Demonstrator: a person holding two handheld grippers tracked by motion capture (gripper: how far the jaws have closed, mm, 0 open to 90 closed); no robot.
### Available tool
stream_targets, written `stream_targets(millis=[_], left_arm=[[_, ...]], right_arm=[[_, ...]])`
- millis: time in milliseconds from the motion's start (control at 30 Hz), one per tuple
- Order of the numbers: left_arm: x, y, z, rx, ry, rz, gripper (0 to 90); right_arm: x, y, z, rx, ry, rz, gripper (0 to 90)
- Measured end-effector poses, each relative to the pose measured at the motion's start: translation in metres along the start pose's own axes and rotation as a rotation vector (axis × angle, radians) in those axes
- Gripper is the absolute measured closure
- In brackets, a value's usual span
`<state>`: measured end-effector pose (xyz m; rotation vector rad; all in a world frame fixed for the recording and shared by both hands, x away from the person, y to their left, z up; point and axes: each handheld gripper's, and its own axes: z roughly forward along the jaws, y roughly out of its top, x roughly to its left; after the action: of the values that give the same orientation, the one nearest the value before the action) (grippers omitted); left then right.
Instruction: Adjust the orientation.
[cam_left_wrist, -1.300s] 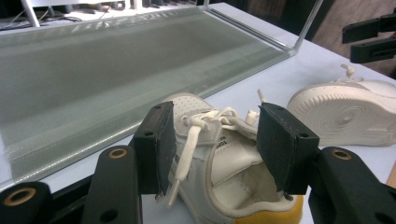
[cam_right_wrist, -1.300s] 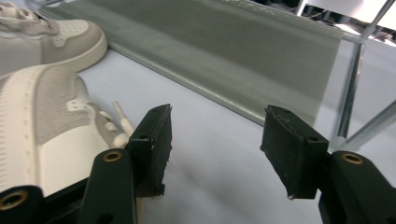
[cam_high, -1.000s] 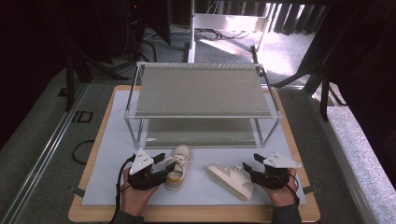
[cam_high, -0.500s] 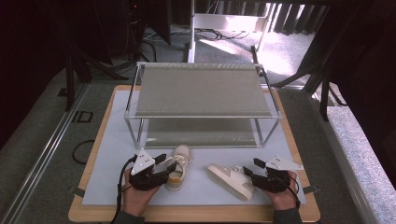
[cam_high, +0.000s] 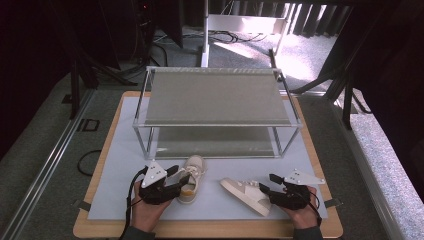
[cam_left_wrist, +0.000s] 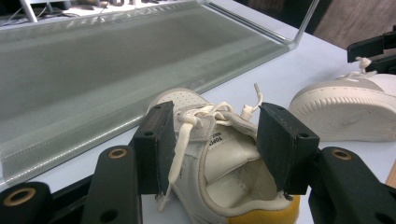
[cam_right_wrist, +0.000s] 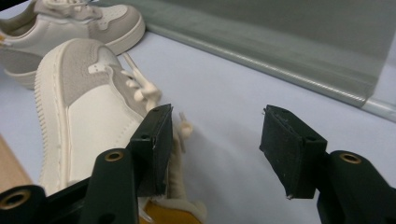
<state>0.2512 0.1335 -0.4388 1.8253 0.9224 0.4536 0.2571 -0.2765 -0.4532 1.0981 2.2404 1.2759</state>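
Note:
Two cream low-top sneakers lie on the white mat (cam_high: 120, 165) in front of a rack. The left sneaker (cam_high: 194, 167) stands upright, toe toward the rack. My left gripper (cam_high: 181, 177) is open, its jaws straddling that sneaker's (cam_left_wrist: 219, 161) collar and tongue, one on each side. The right sneaker (cam_high: 245, 192) lies on its side. My right gripper (cam_high: 267, 183) is open at its heel end. In the right gripper view, the left jaw rests over the heel of that sneaker (cam_right_wrist: 88, 107) and the gap (cam_right_wrist: 215, 140) holds only mat.
A two-tier metal-framed rack (cam_high: 215, 95) with grey shelves stands at the back of the mat; its lower shelf (cam_left_wrist: 116, 60) runs just beyond the sneakers. The mat lies on a wooden board (cam_high: 200, 231). Dark floor, cables and stands surround the table.
My right gripper has shifted slightly toward the person, closer to the heel of the tipped sneaker. The left gripper and both sneakers have hardly moved.

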Motion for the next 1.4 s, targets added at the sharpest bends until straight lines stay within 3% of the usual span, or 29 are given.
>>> stream_targets(millis=[367, 500, 600, 700, 967, 1100, 1333, 1400], left_arm=[[0.001, 0.0, -0.002, -0.003, 0.005, -0.003, 46.3], [0.0, 0.0, -0.002, -0.004, 0.006, -0.003, 46.3], [0.0, 0.0, -0.001, -0.002, 0.006, -0.001, 46.3], [-0.001, 0.0, -0.001, 0.0, 0.004, 0.001, 46.3], [-0.001, 0.0, -0.001, 0.004, 0.003, 0.003, 46.4], [-0.001, 0.0, 0.0, 0.003, 0.002, 0.003, 46.4], [-0.001, 0.0, 0.0, 0.007, 0.001, 0.002, 46.4], [-0.002, 0.0, 0.001, 0.01, -0.001, 0.006, 46.4]], right_arm=[[0.011, 0.0, -0.002, -0.003, 0.048, -0.024, 43.2], [0.02, 0.001, 0.0, 0.004, 0.069, -0.057, 43.5], [0.025, 0.002, -0.002, 0.009, 0.056, -0.081, 44.3], [0.029, 0.0, -0.003, 0.005, 0.092, -0.089, 44.1], [0.041, 0.001, -0.005, 0.008, 0.134, -0.146, 44.1], [0.047, -0.002, -0.004, 0.03, 0.113, -0.181, 46.7], [0.049, 0.0, 0.001, 0.045, 0.156, -0.219, 47.6], [0.046, 0.002, 0.003, 0.047, 0.187, -0.218, 48.4]])
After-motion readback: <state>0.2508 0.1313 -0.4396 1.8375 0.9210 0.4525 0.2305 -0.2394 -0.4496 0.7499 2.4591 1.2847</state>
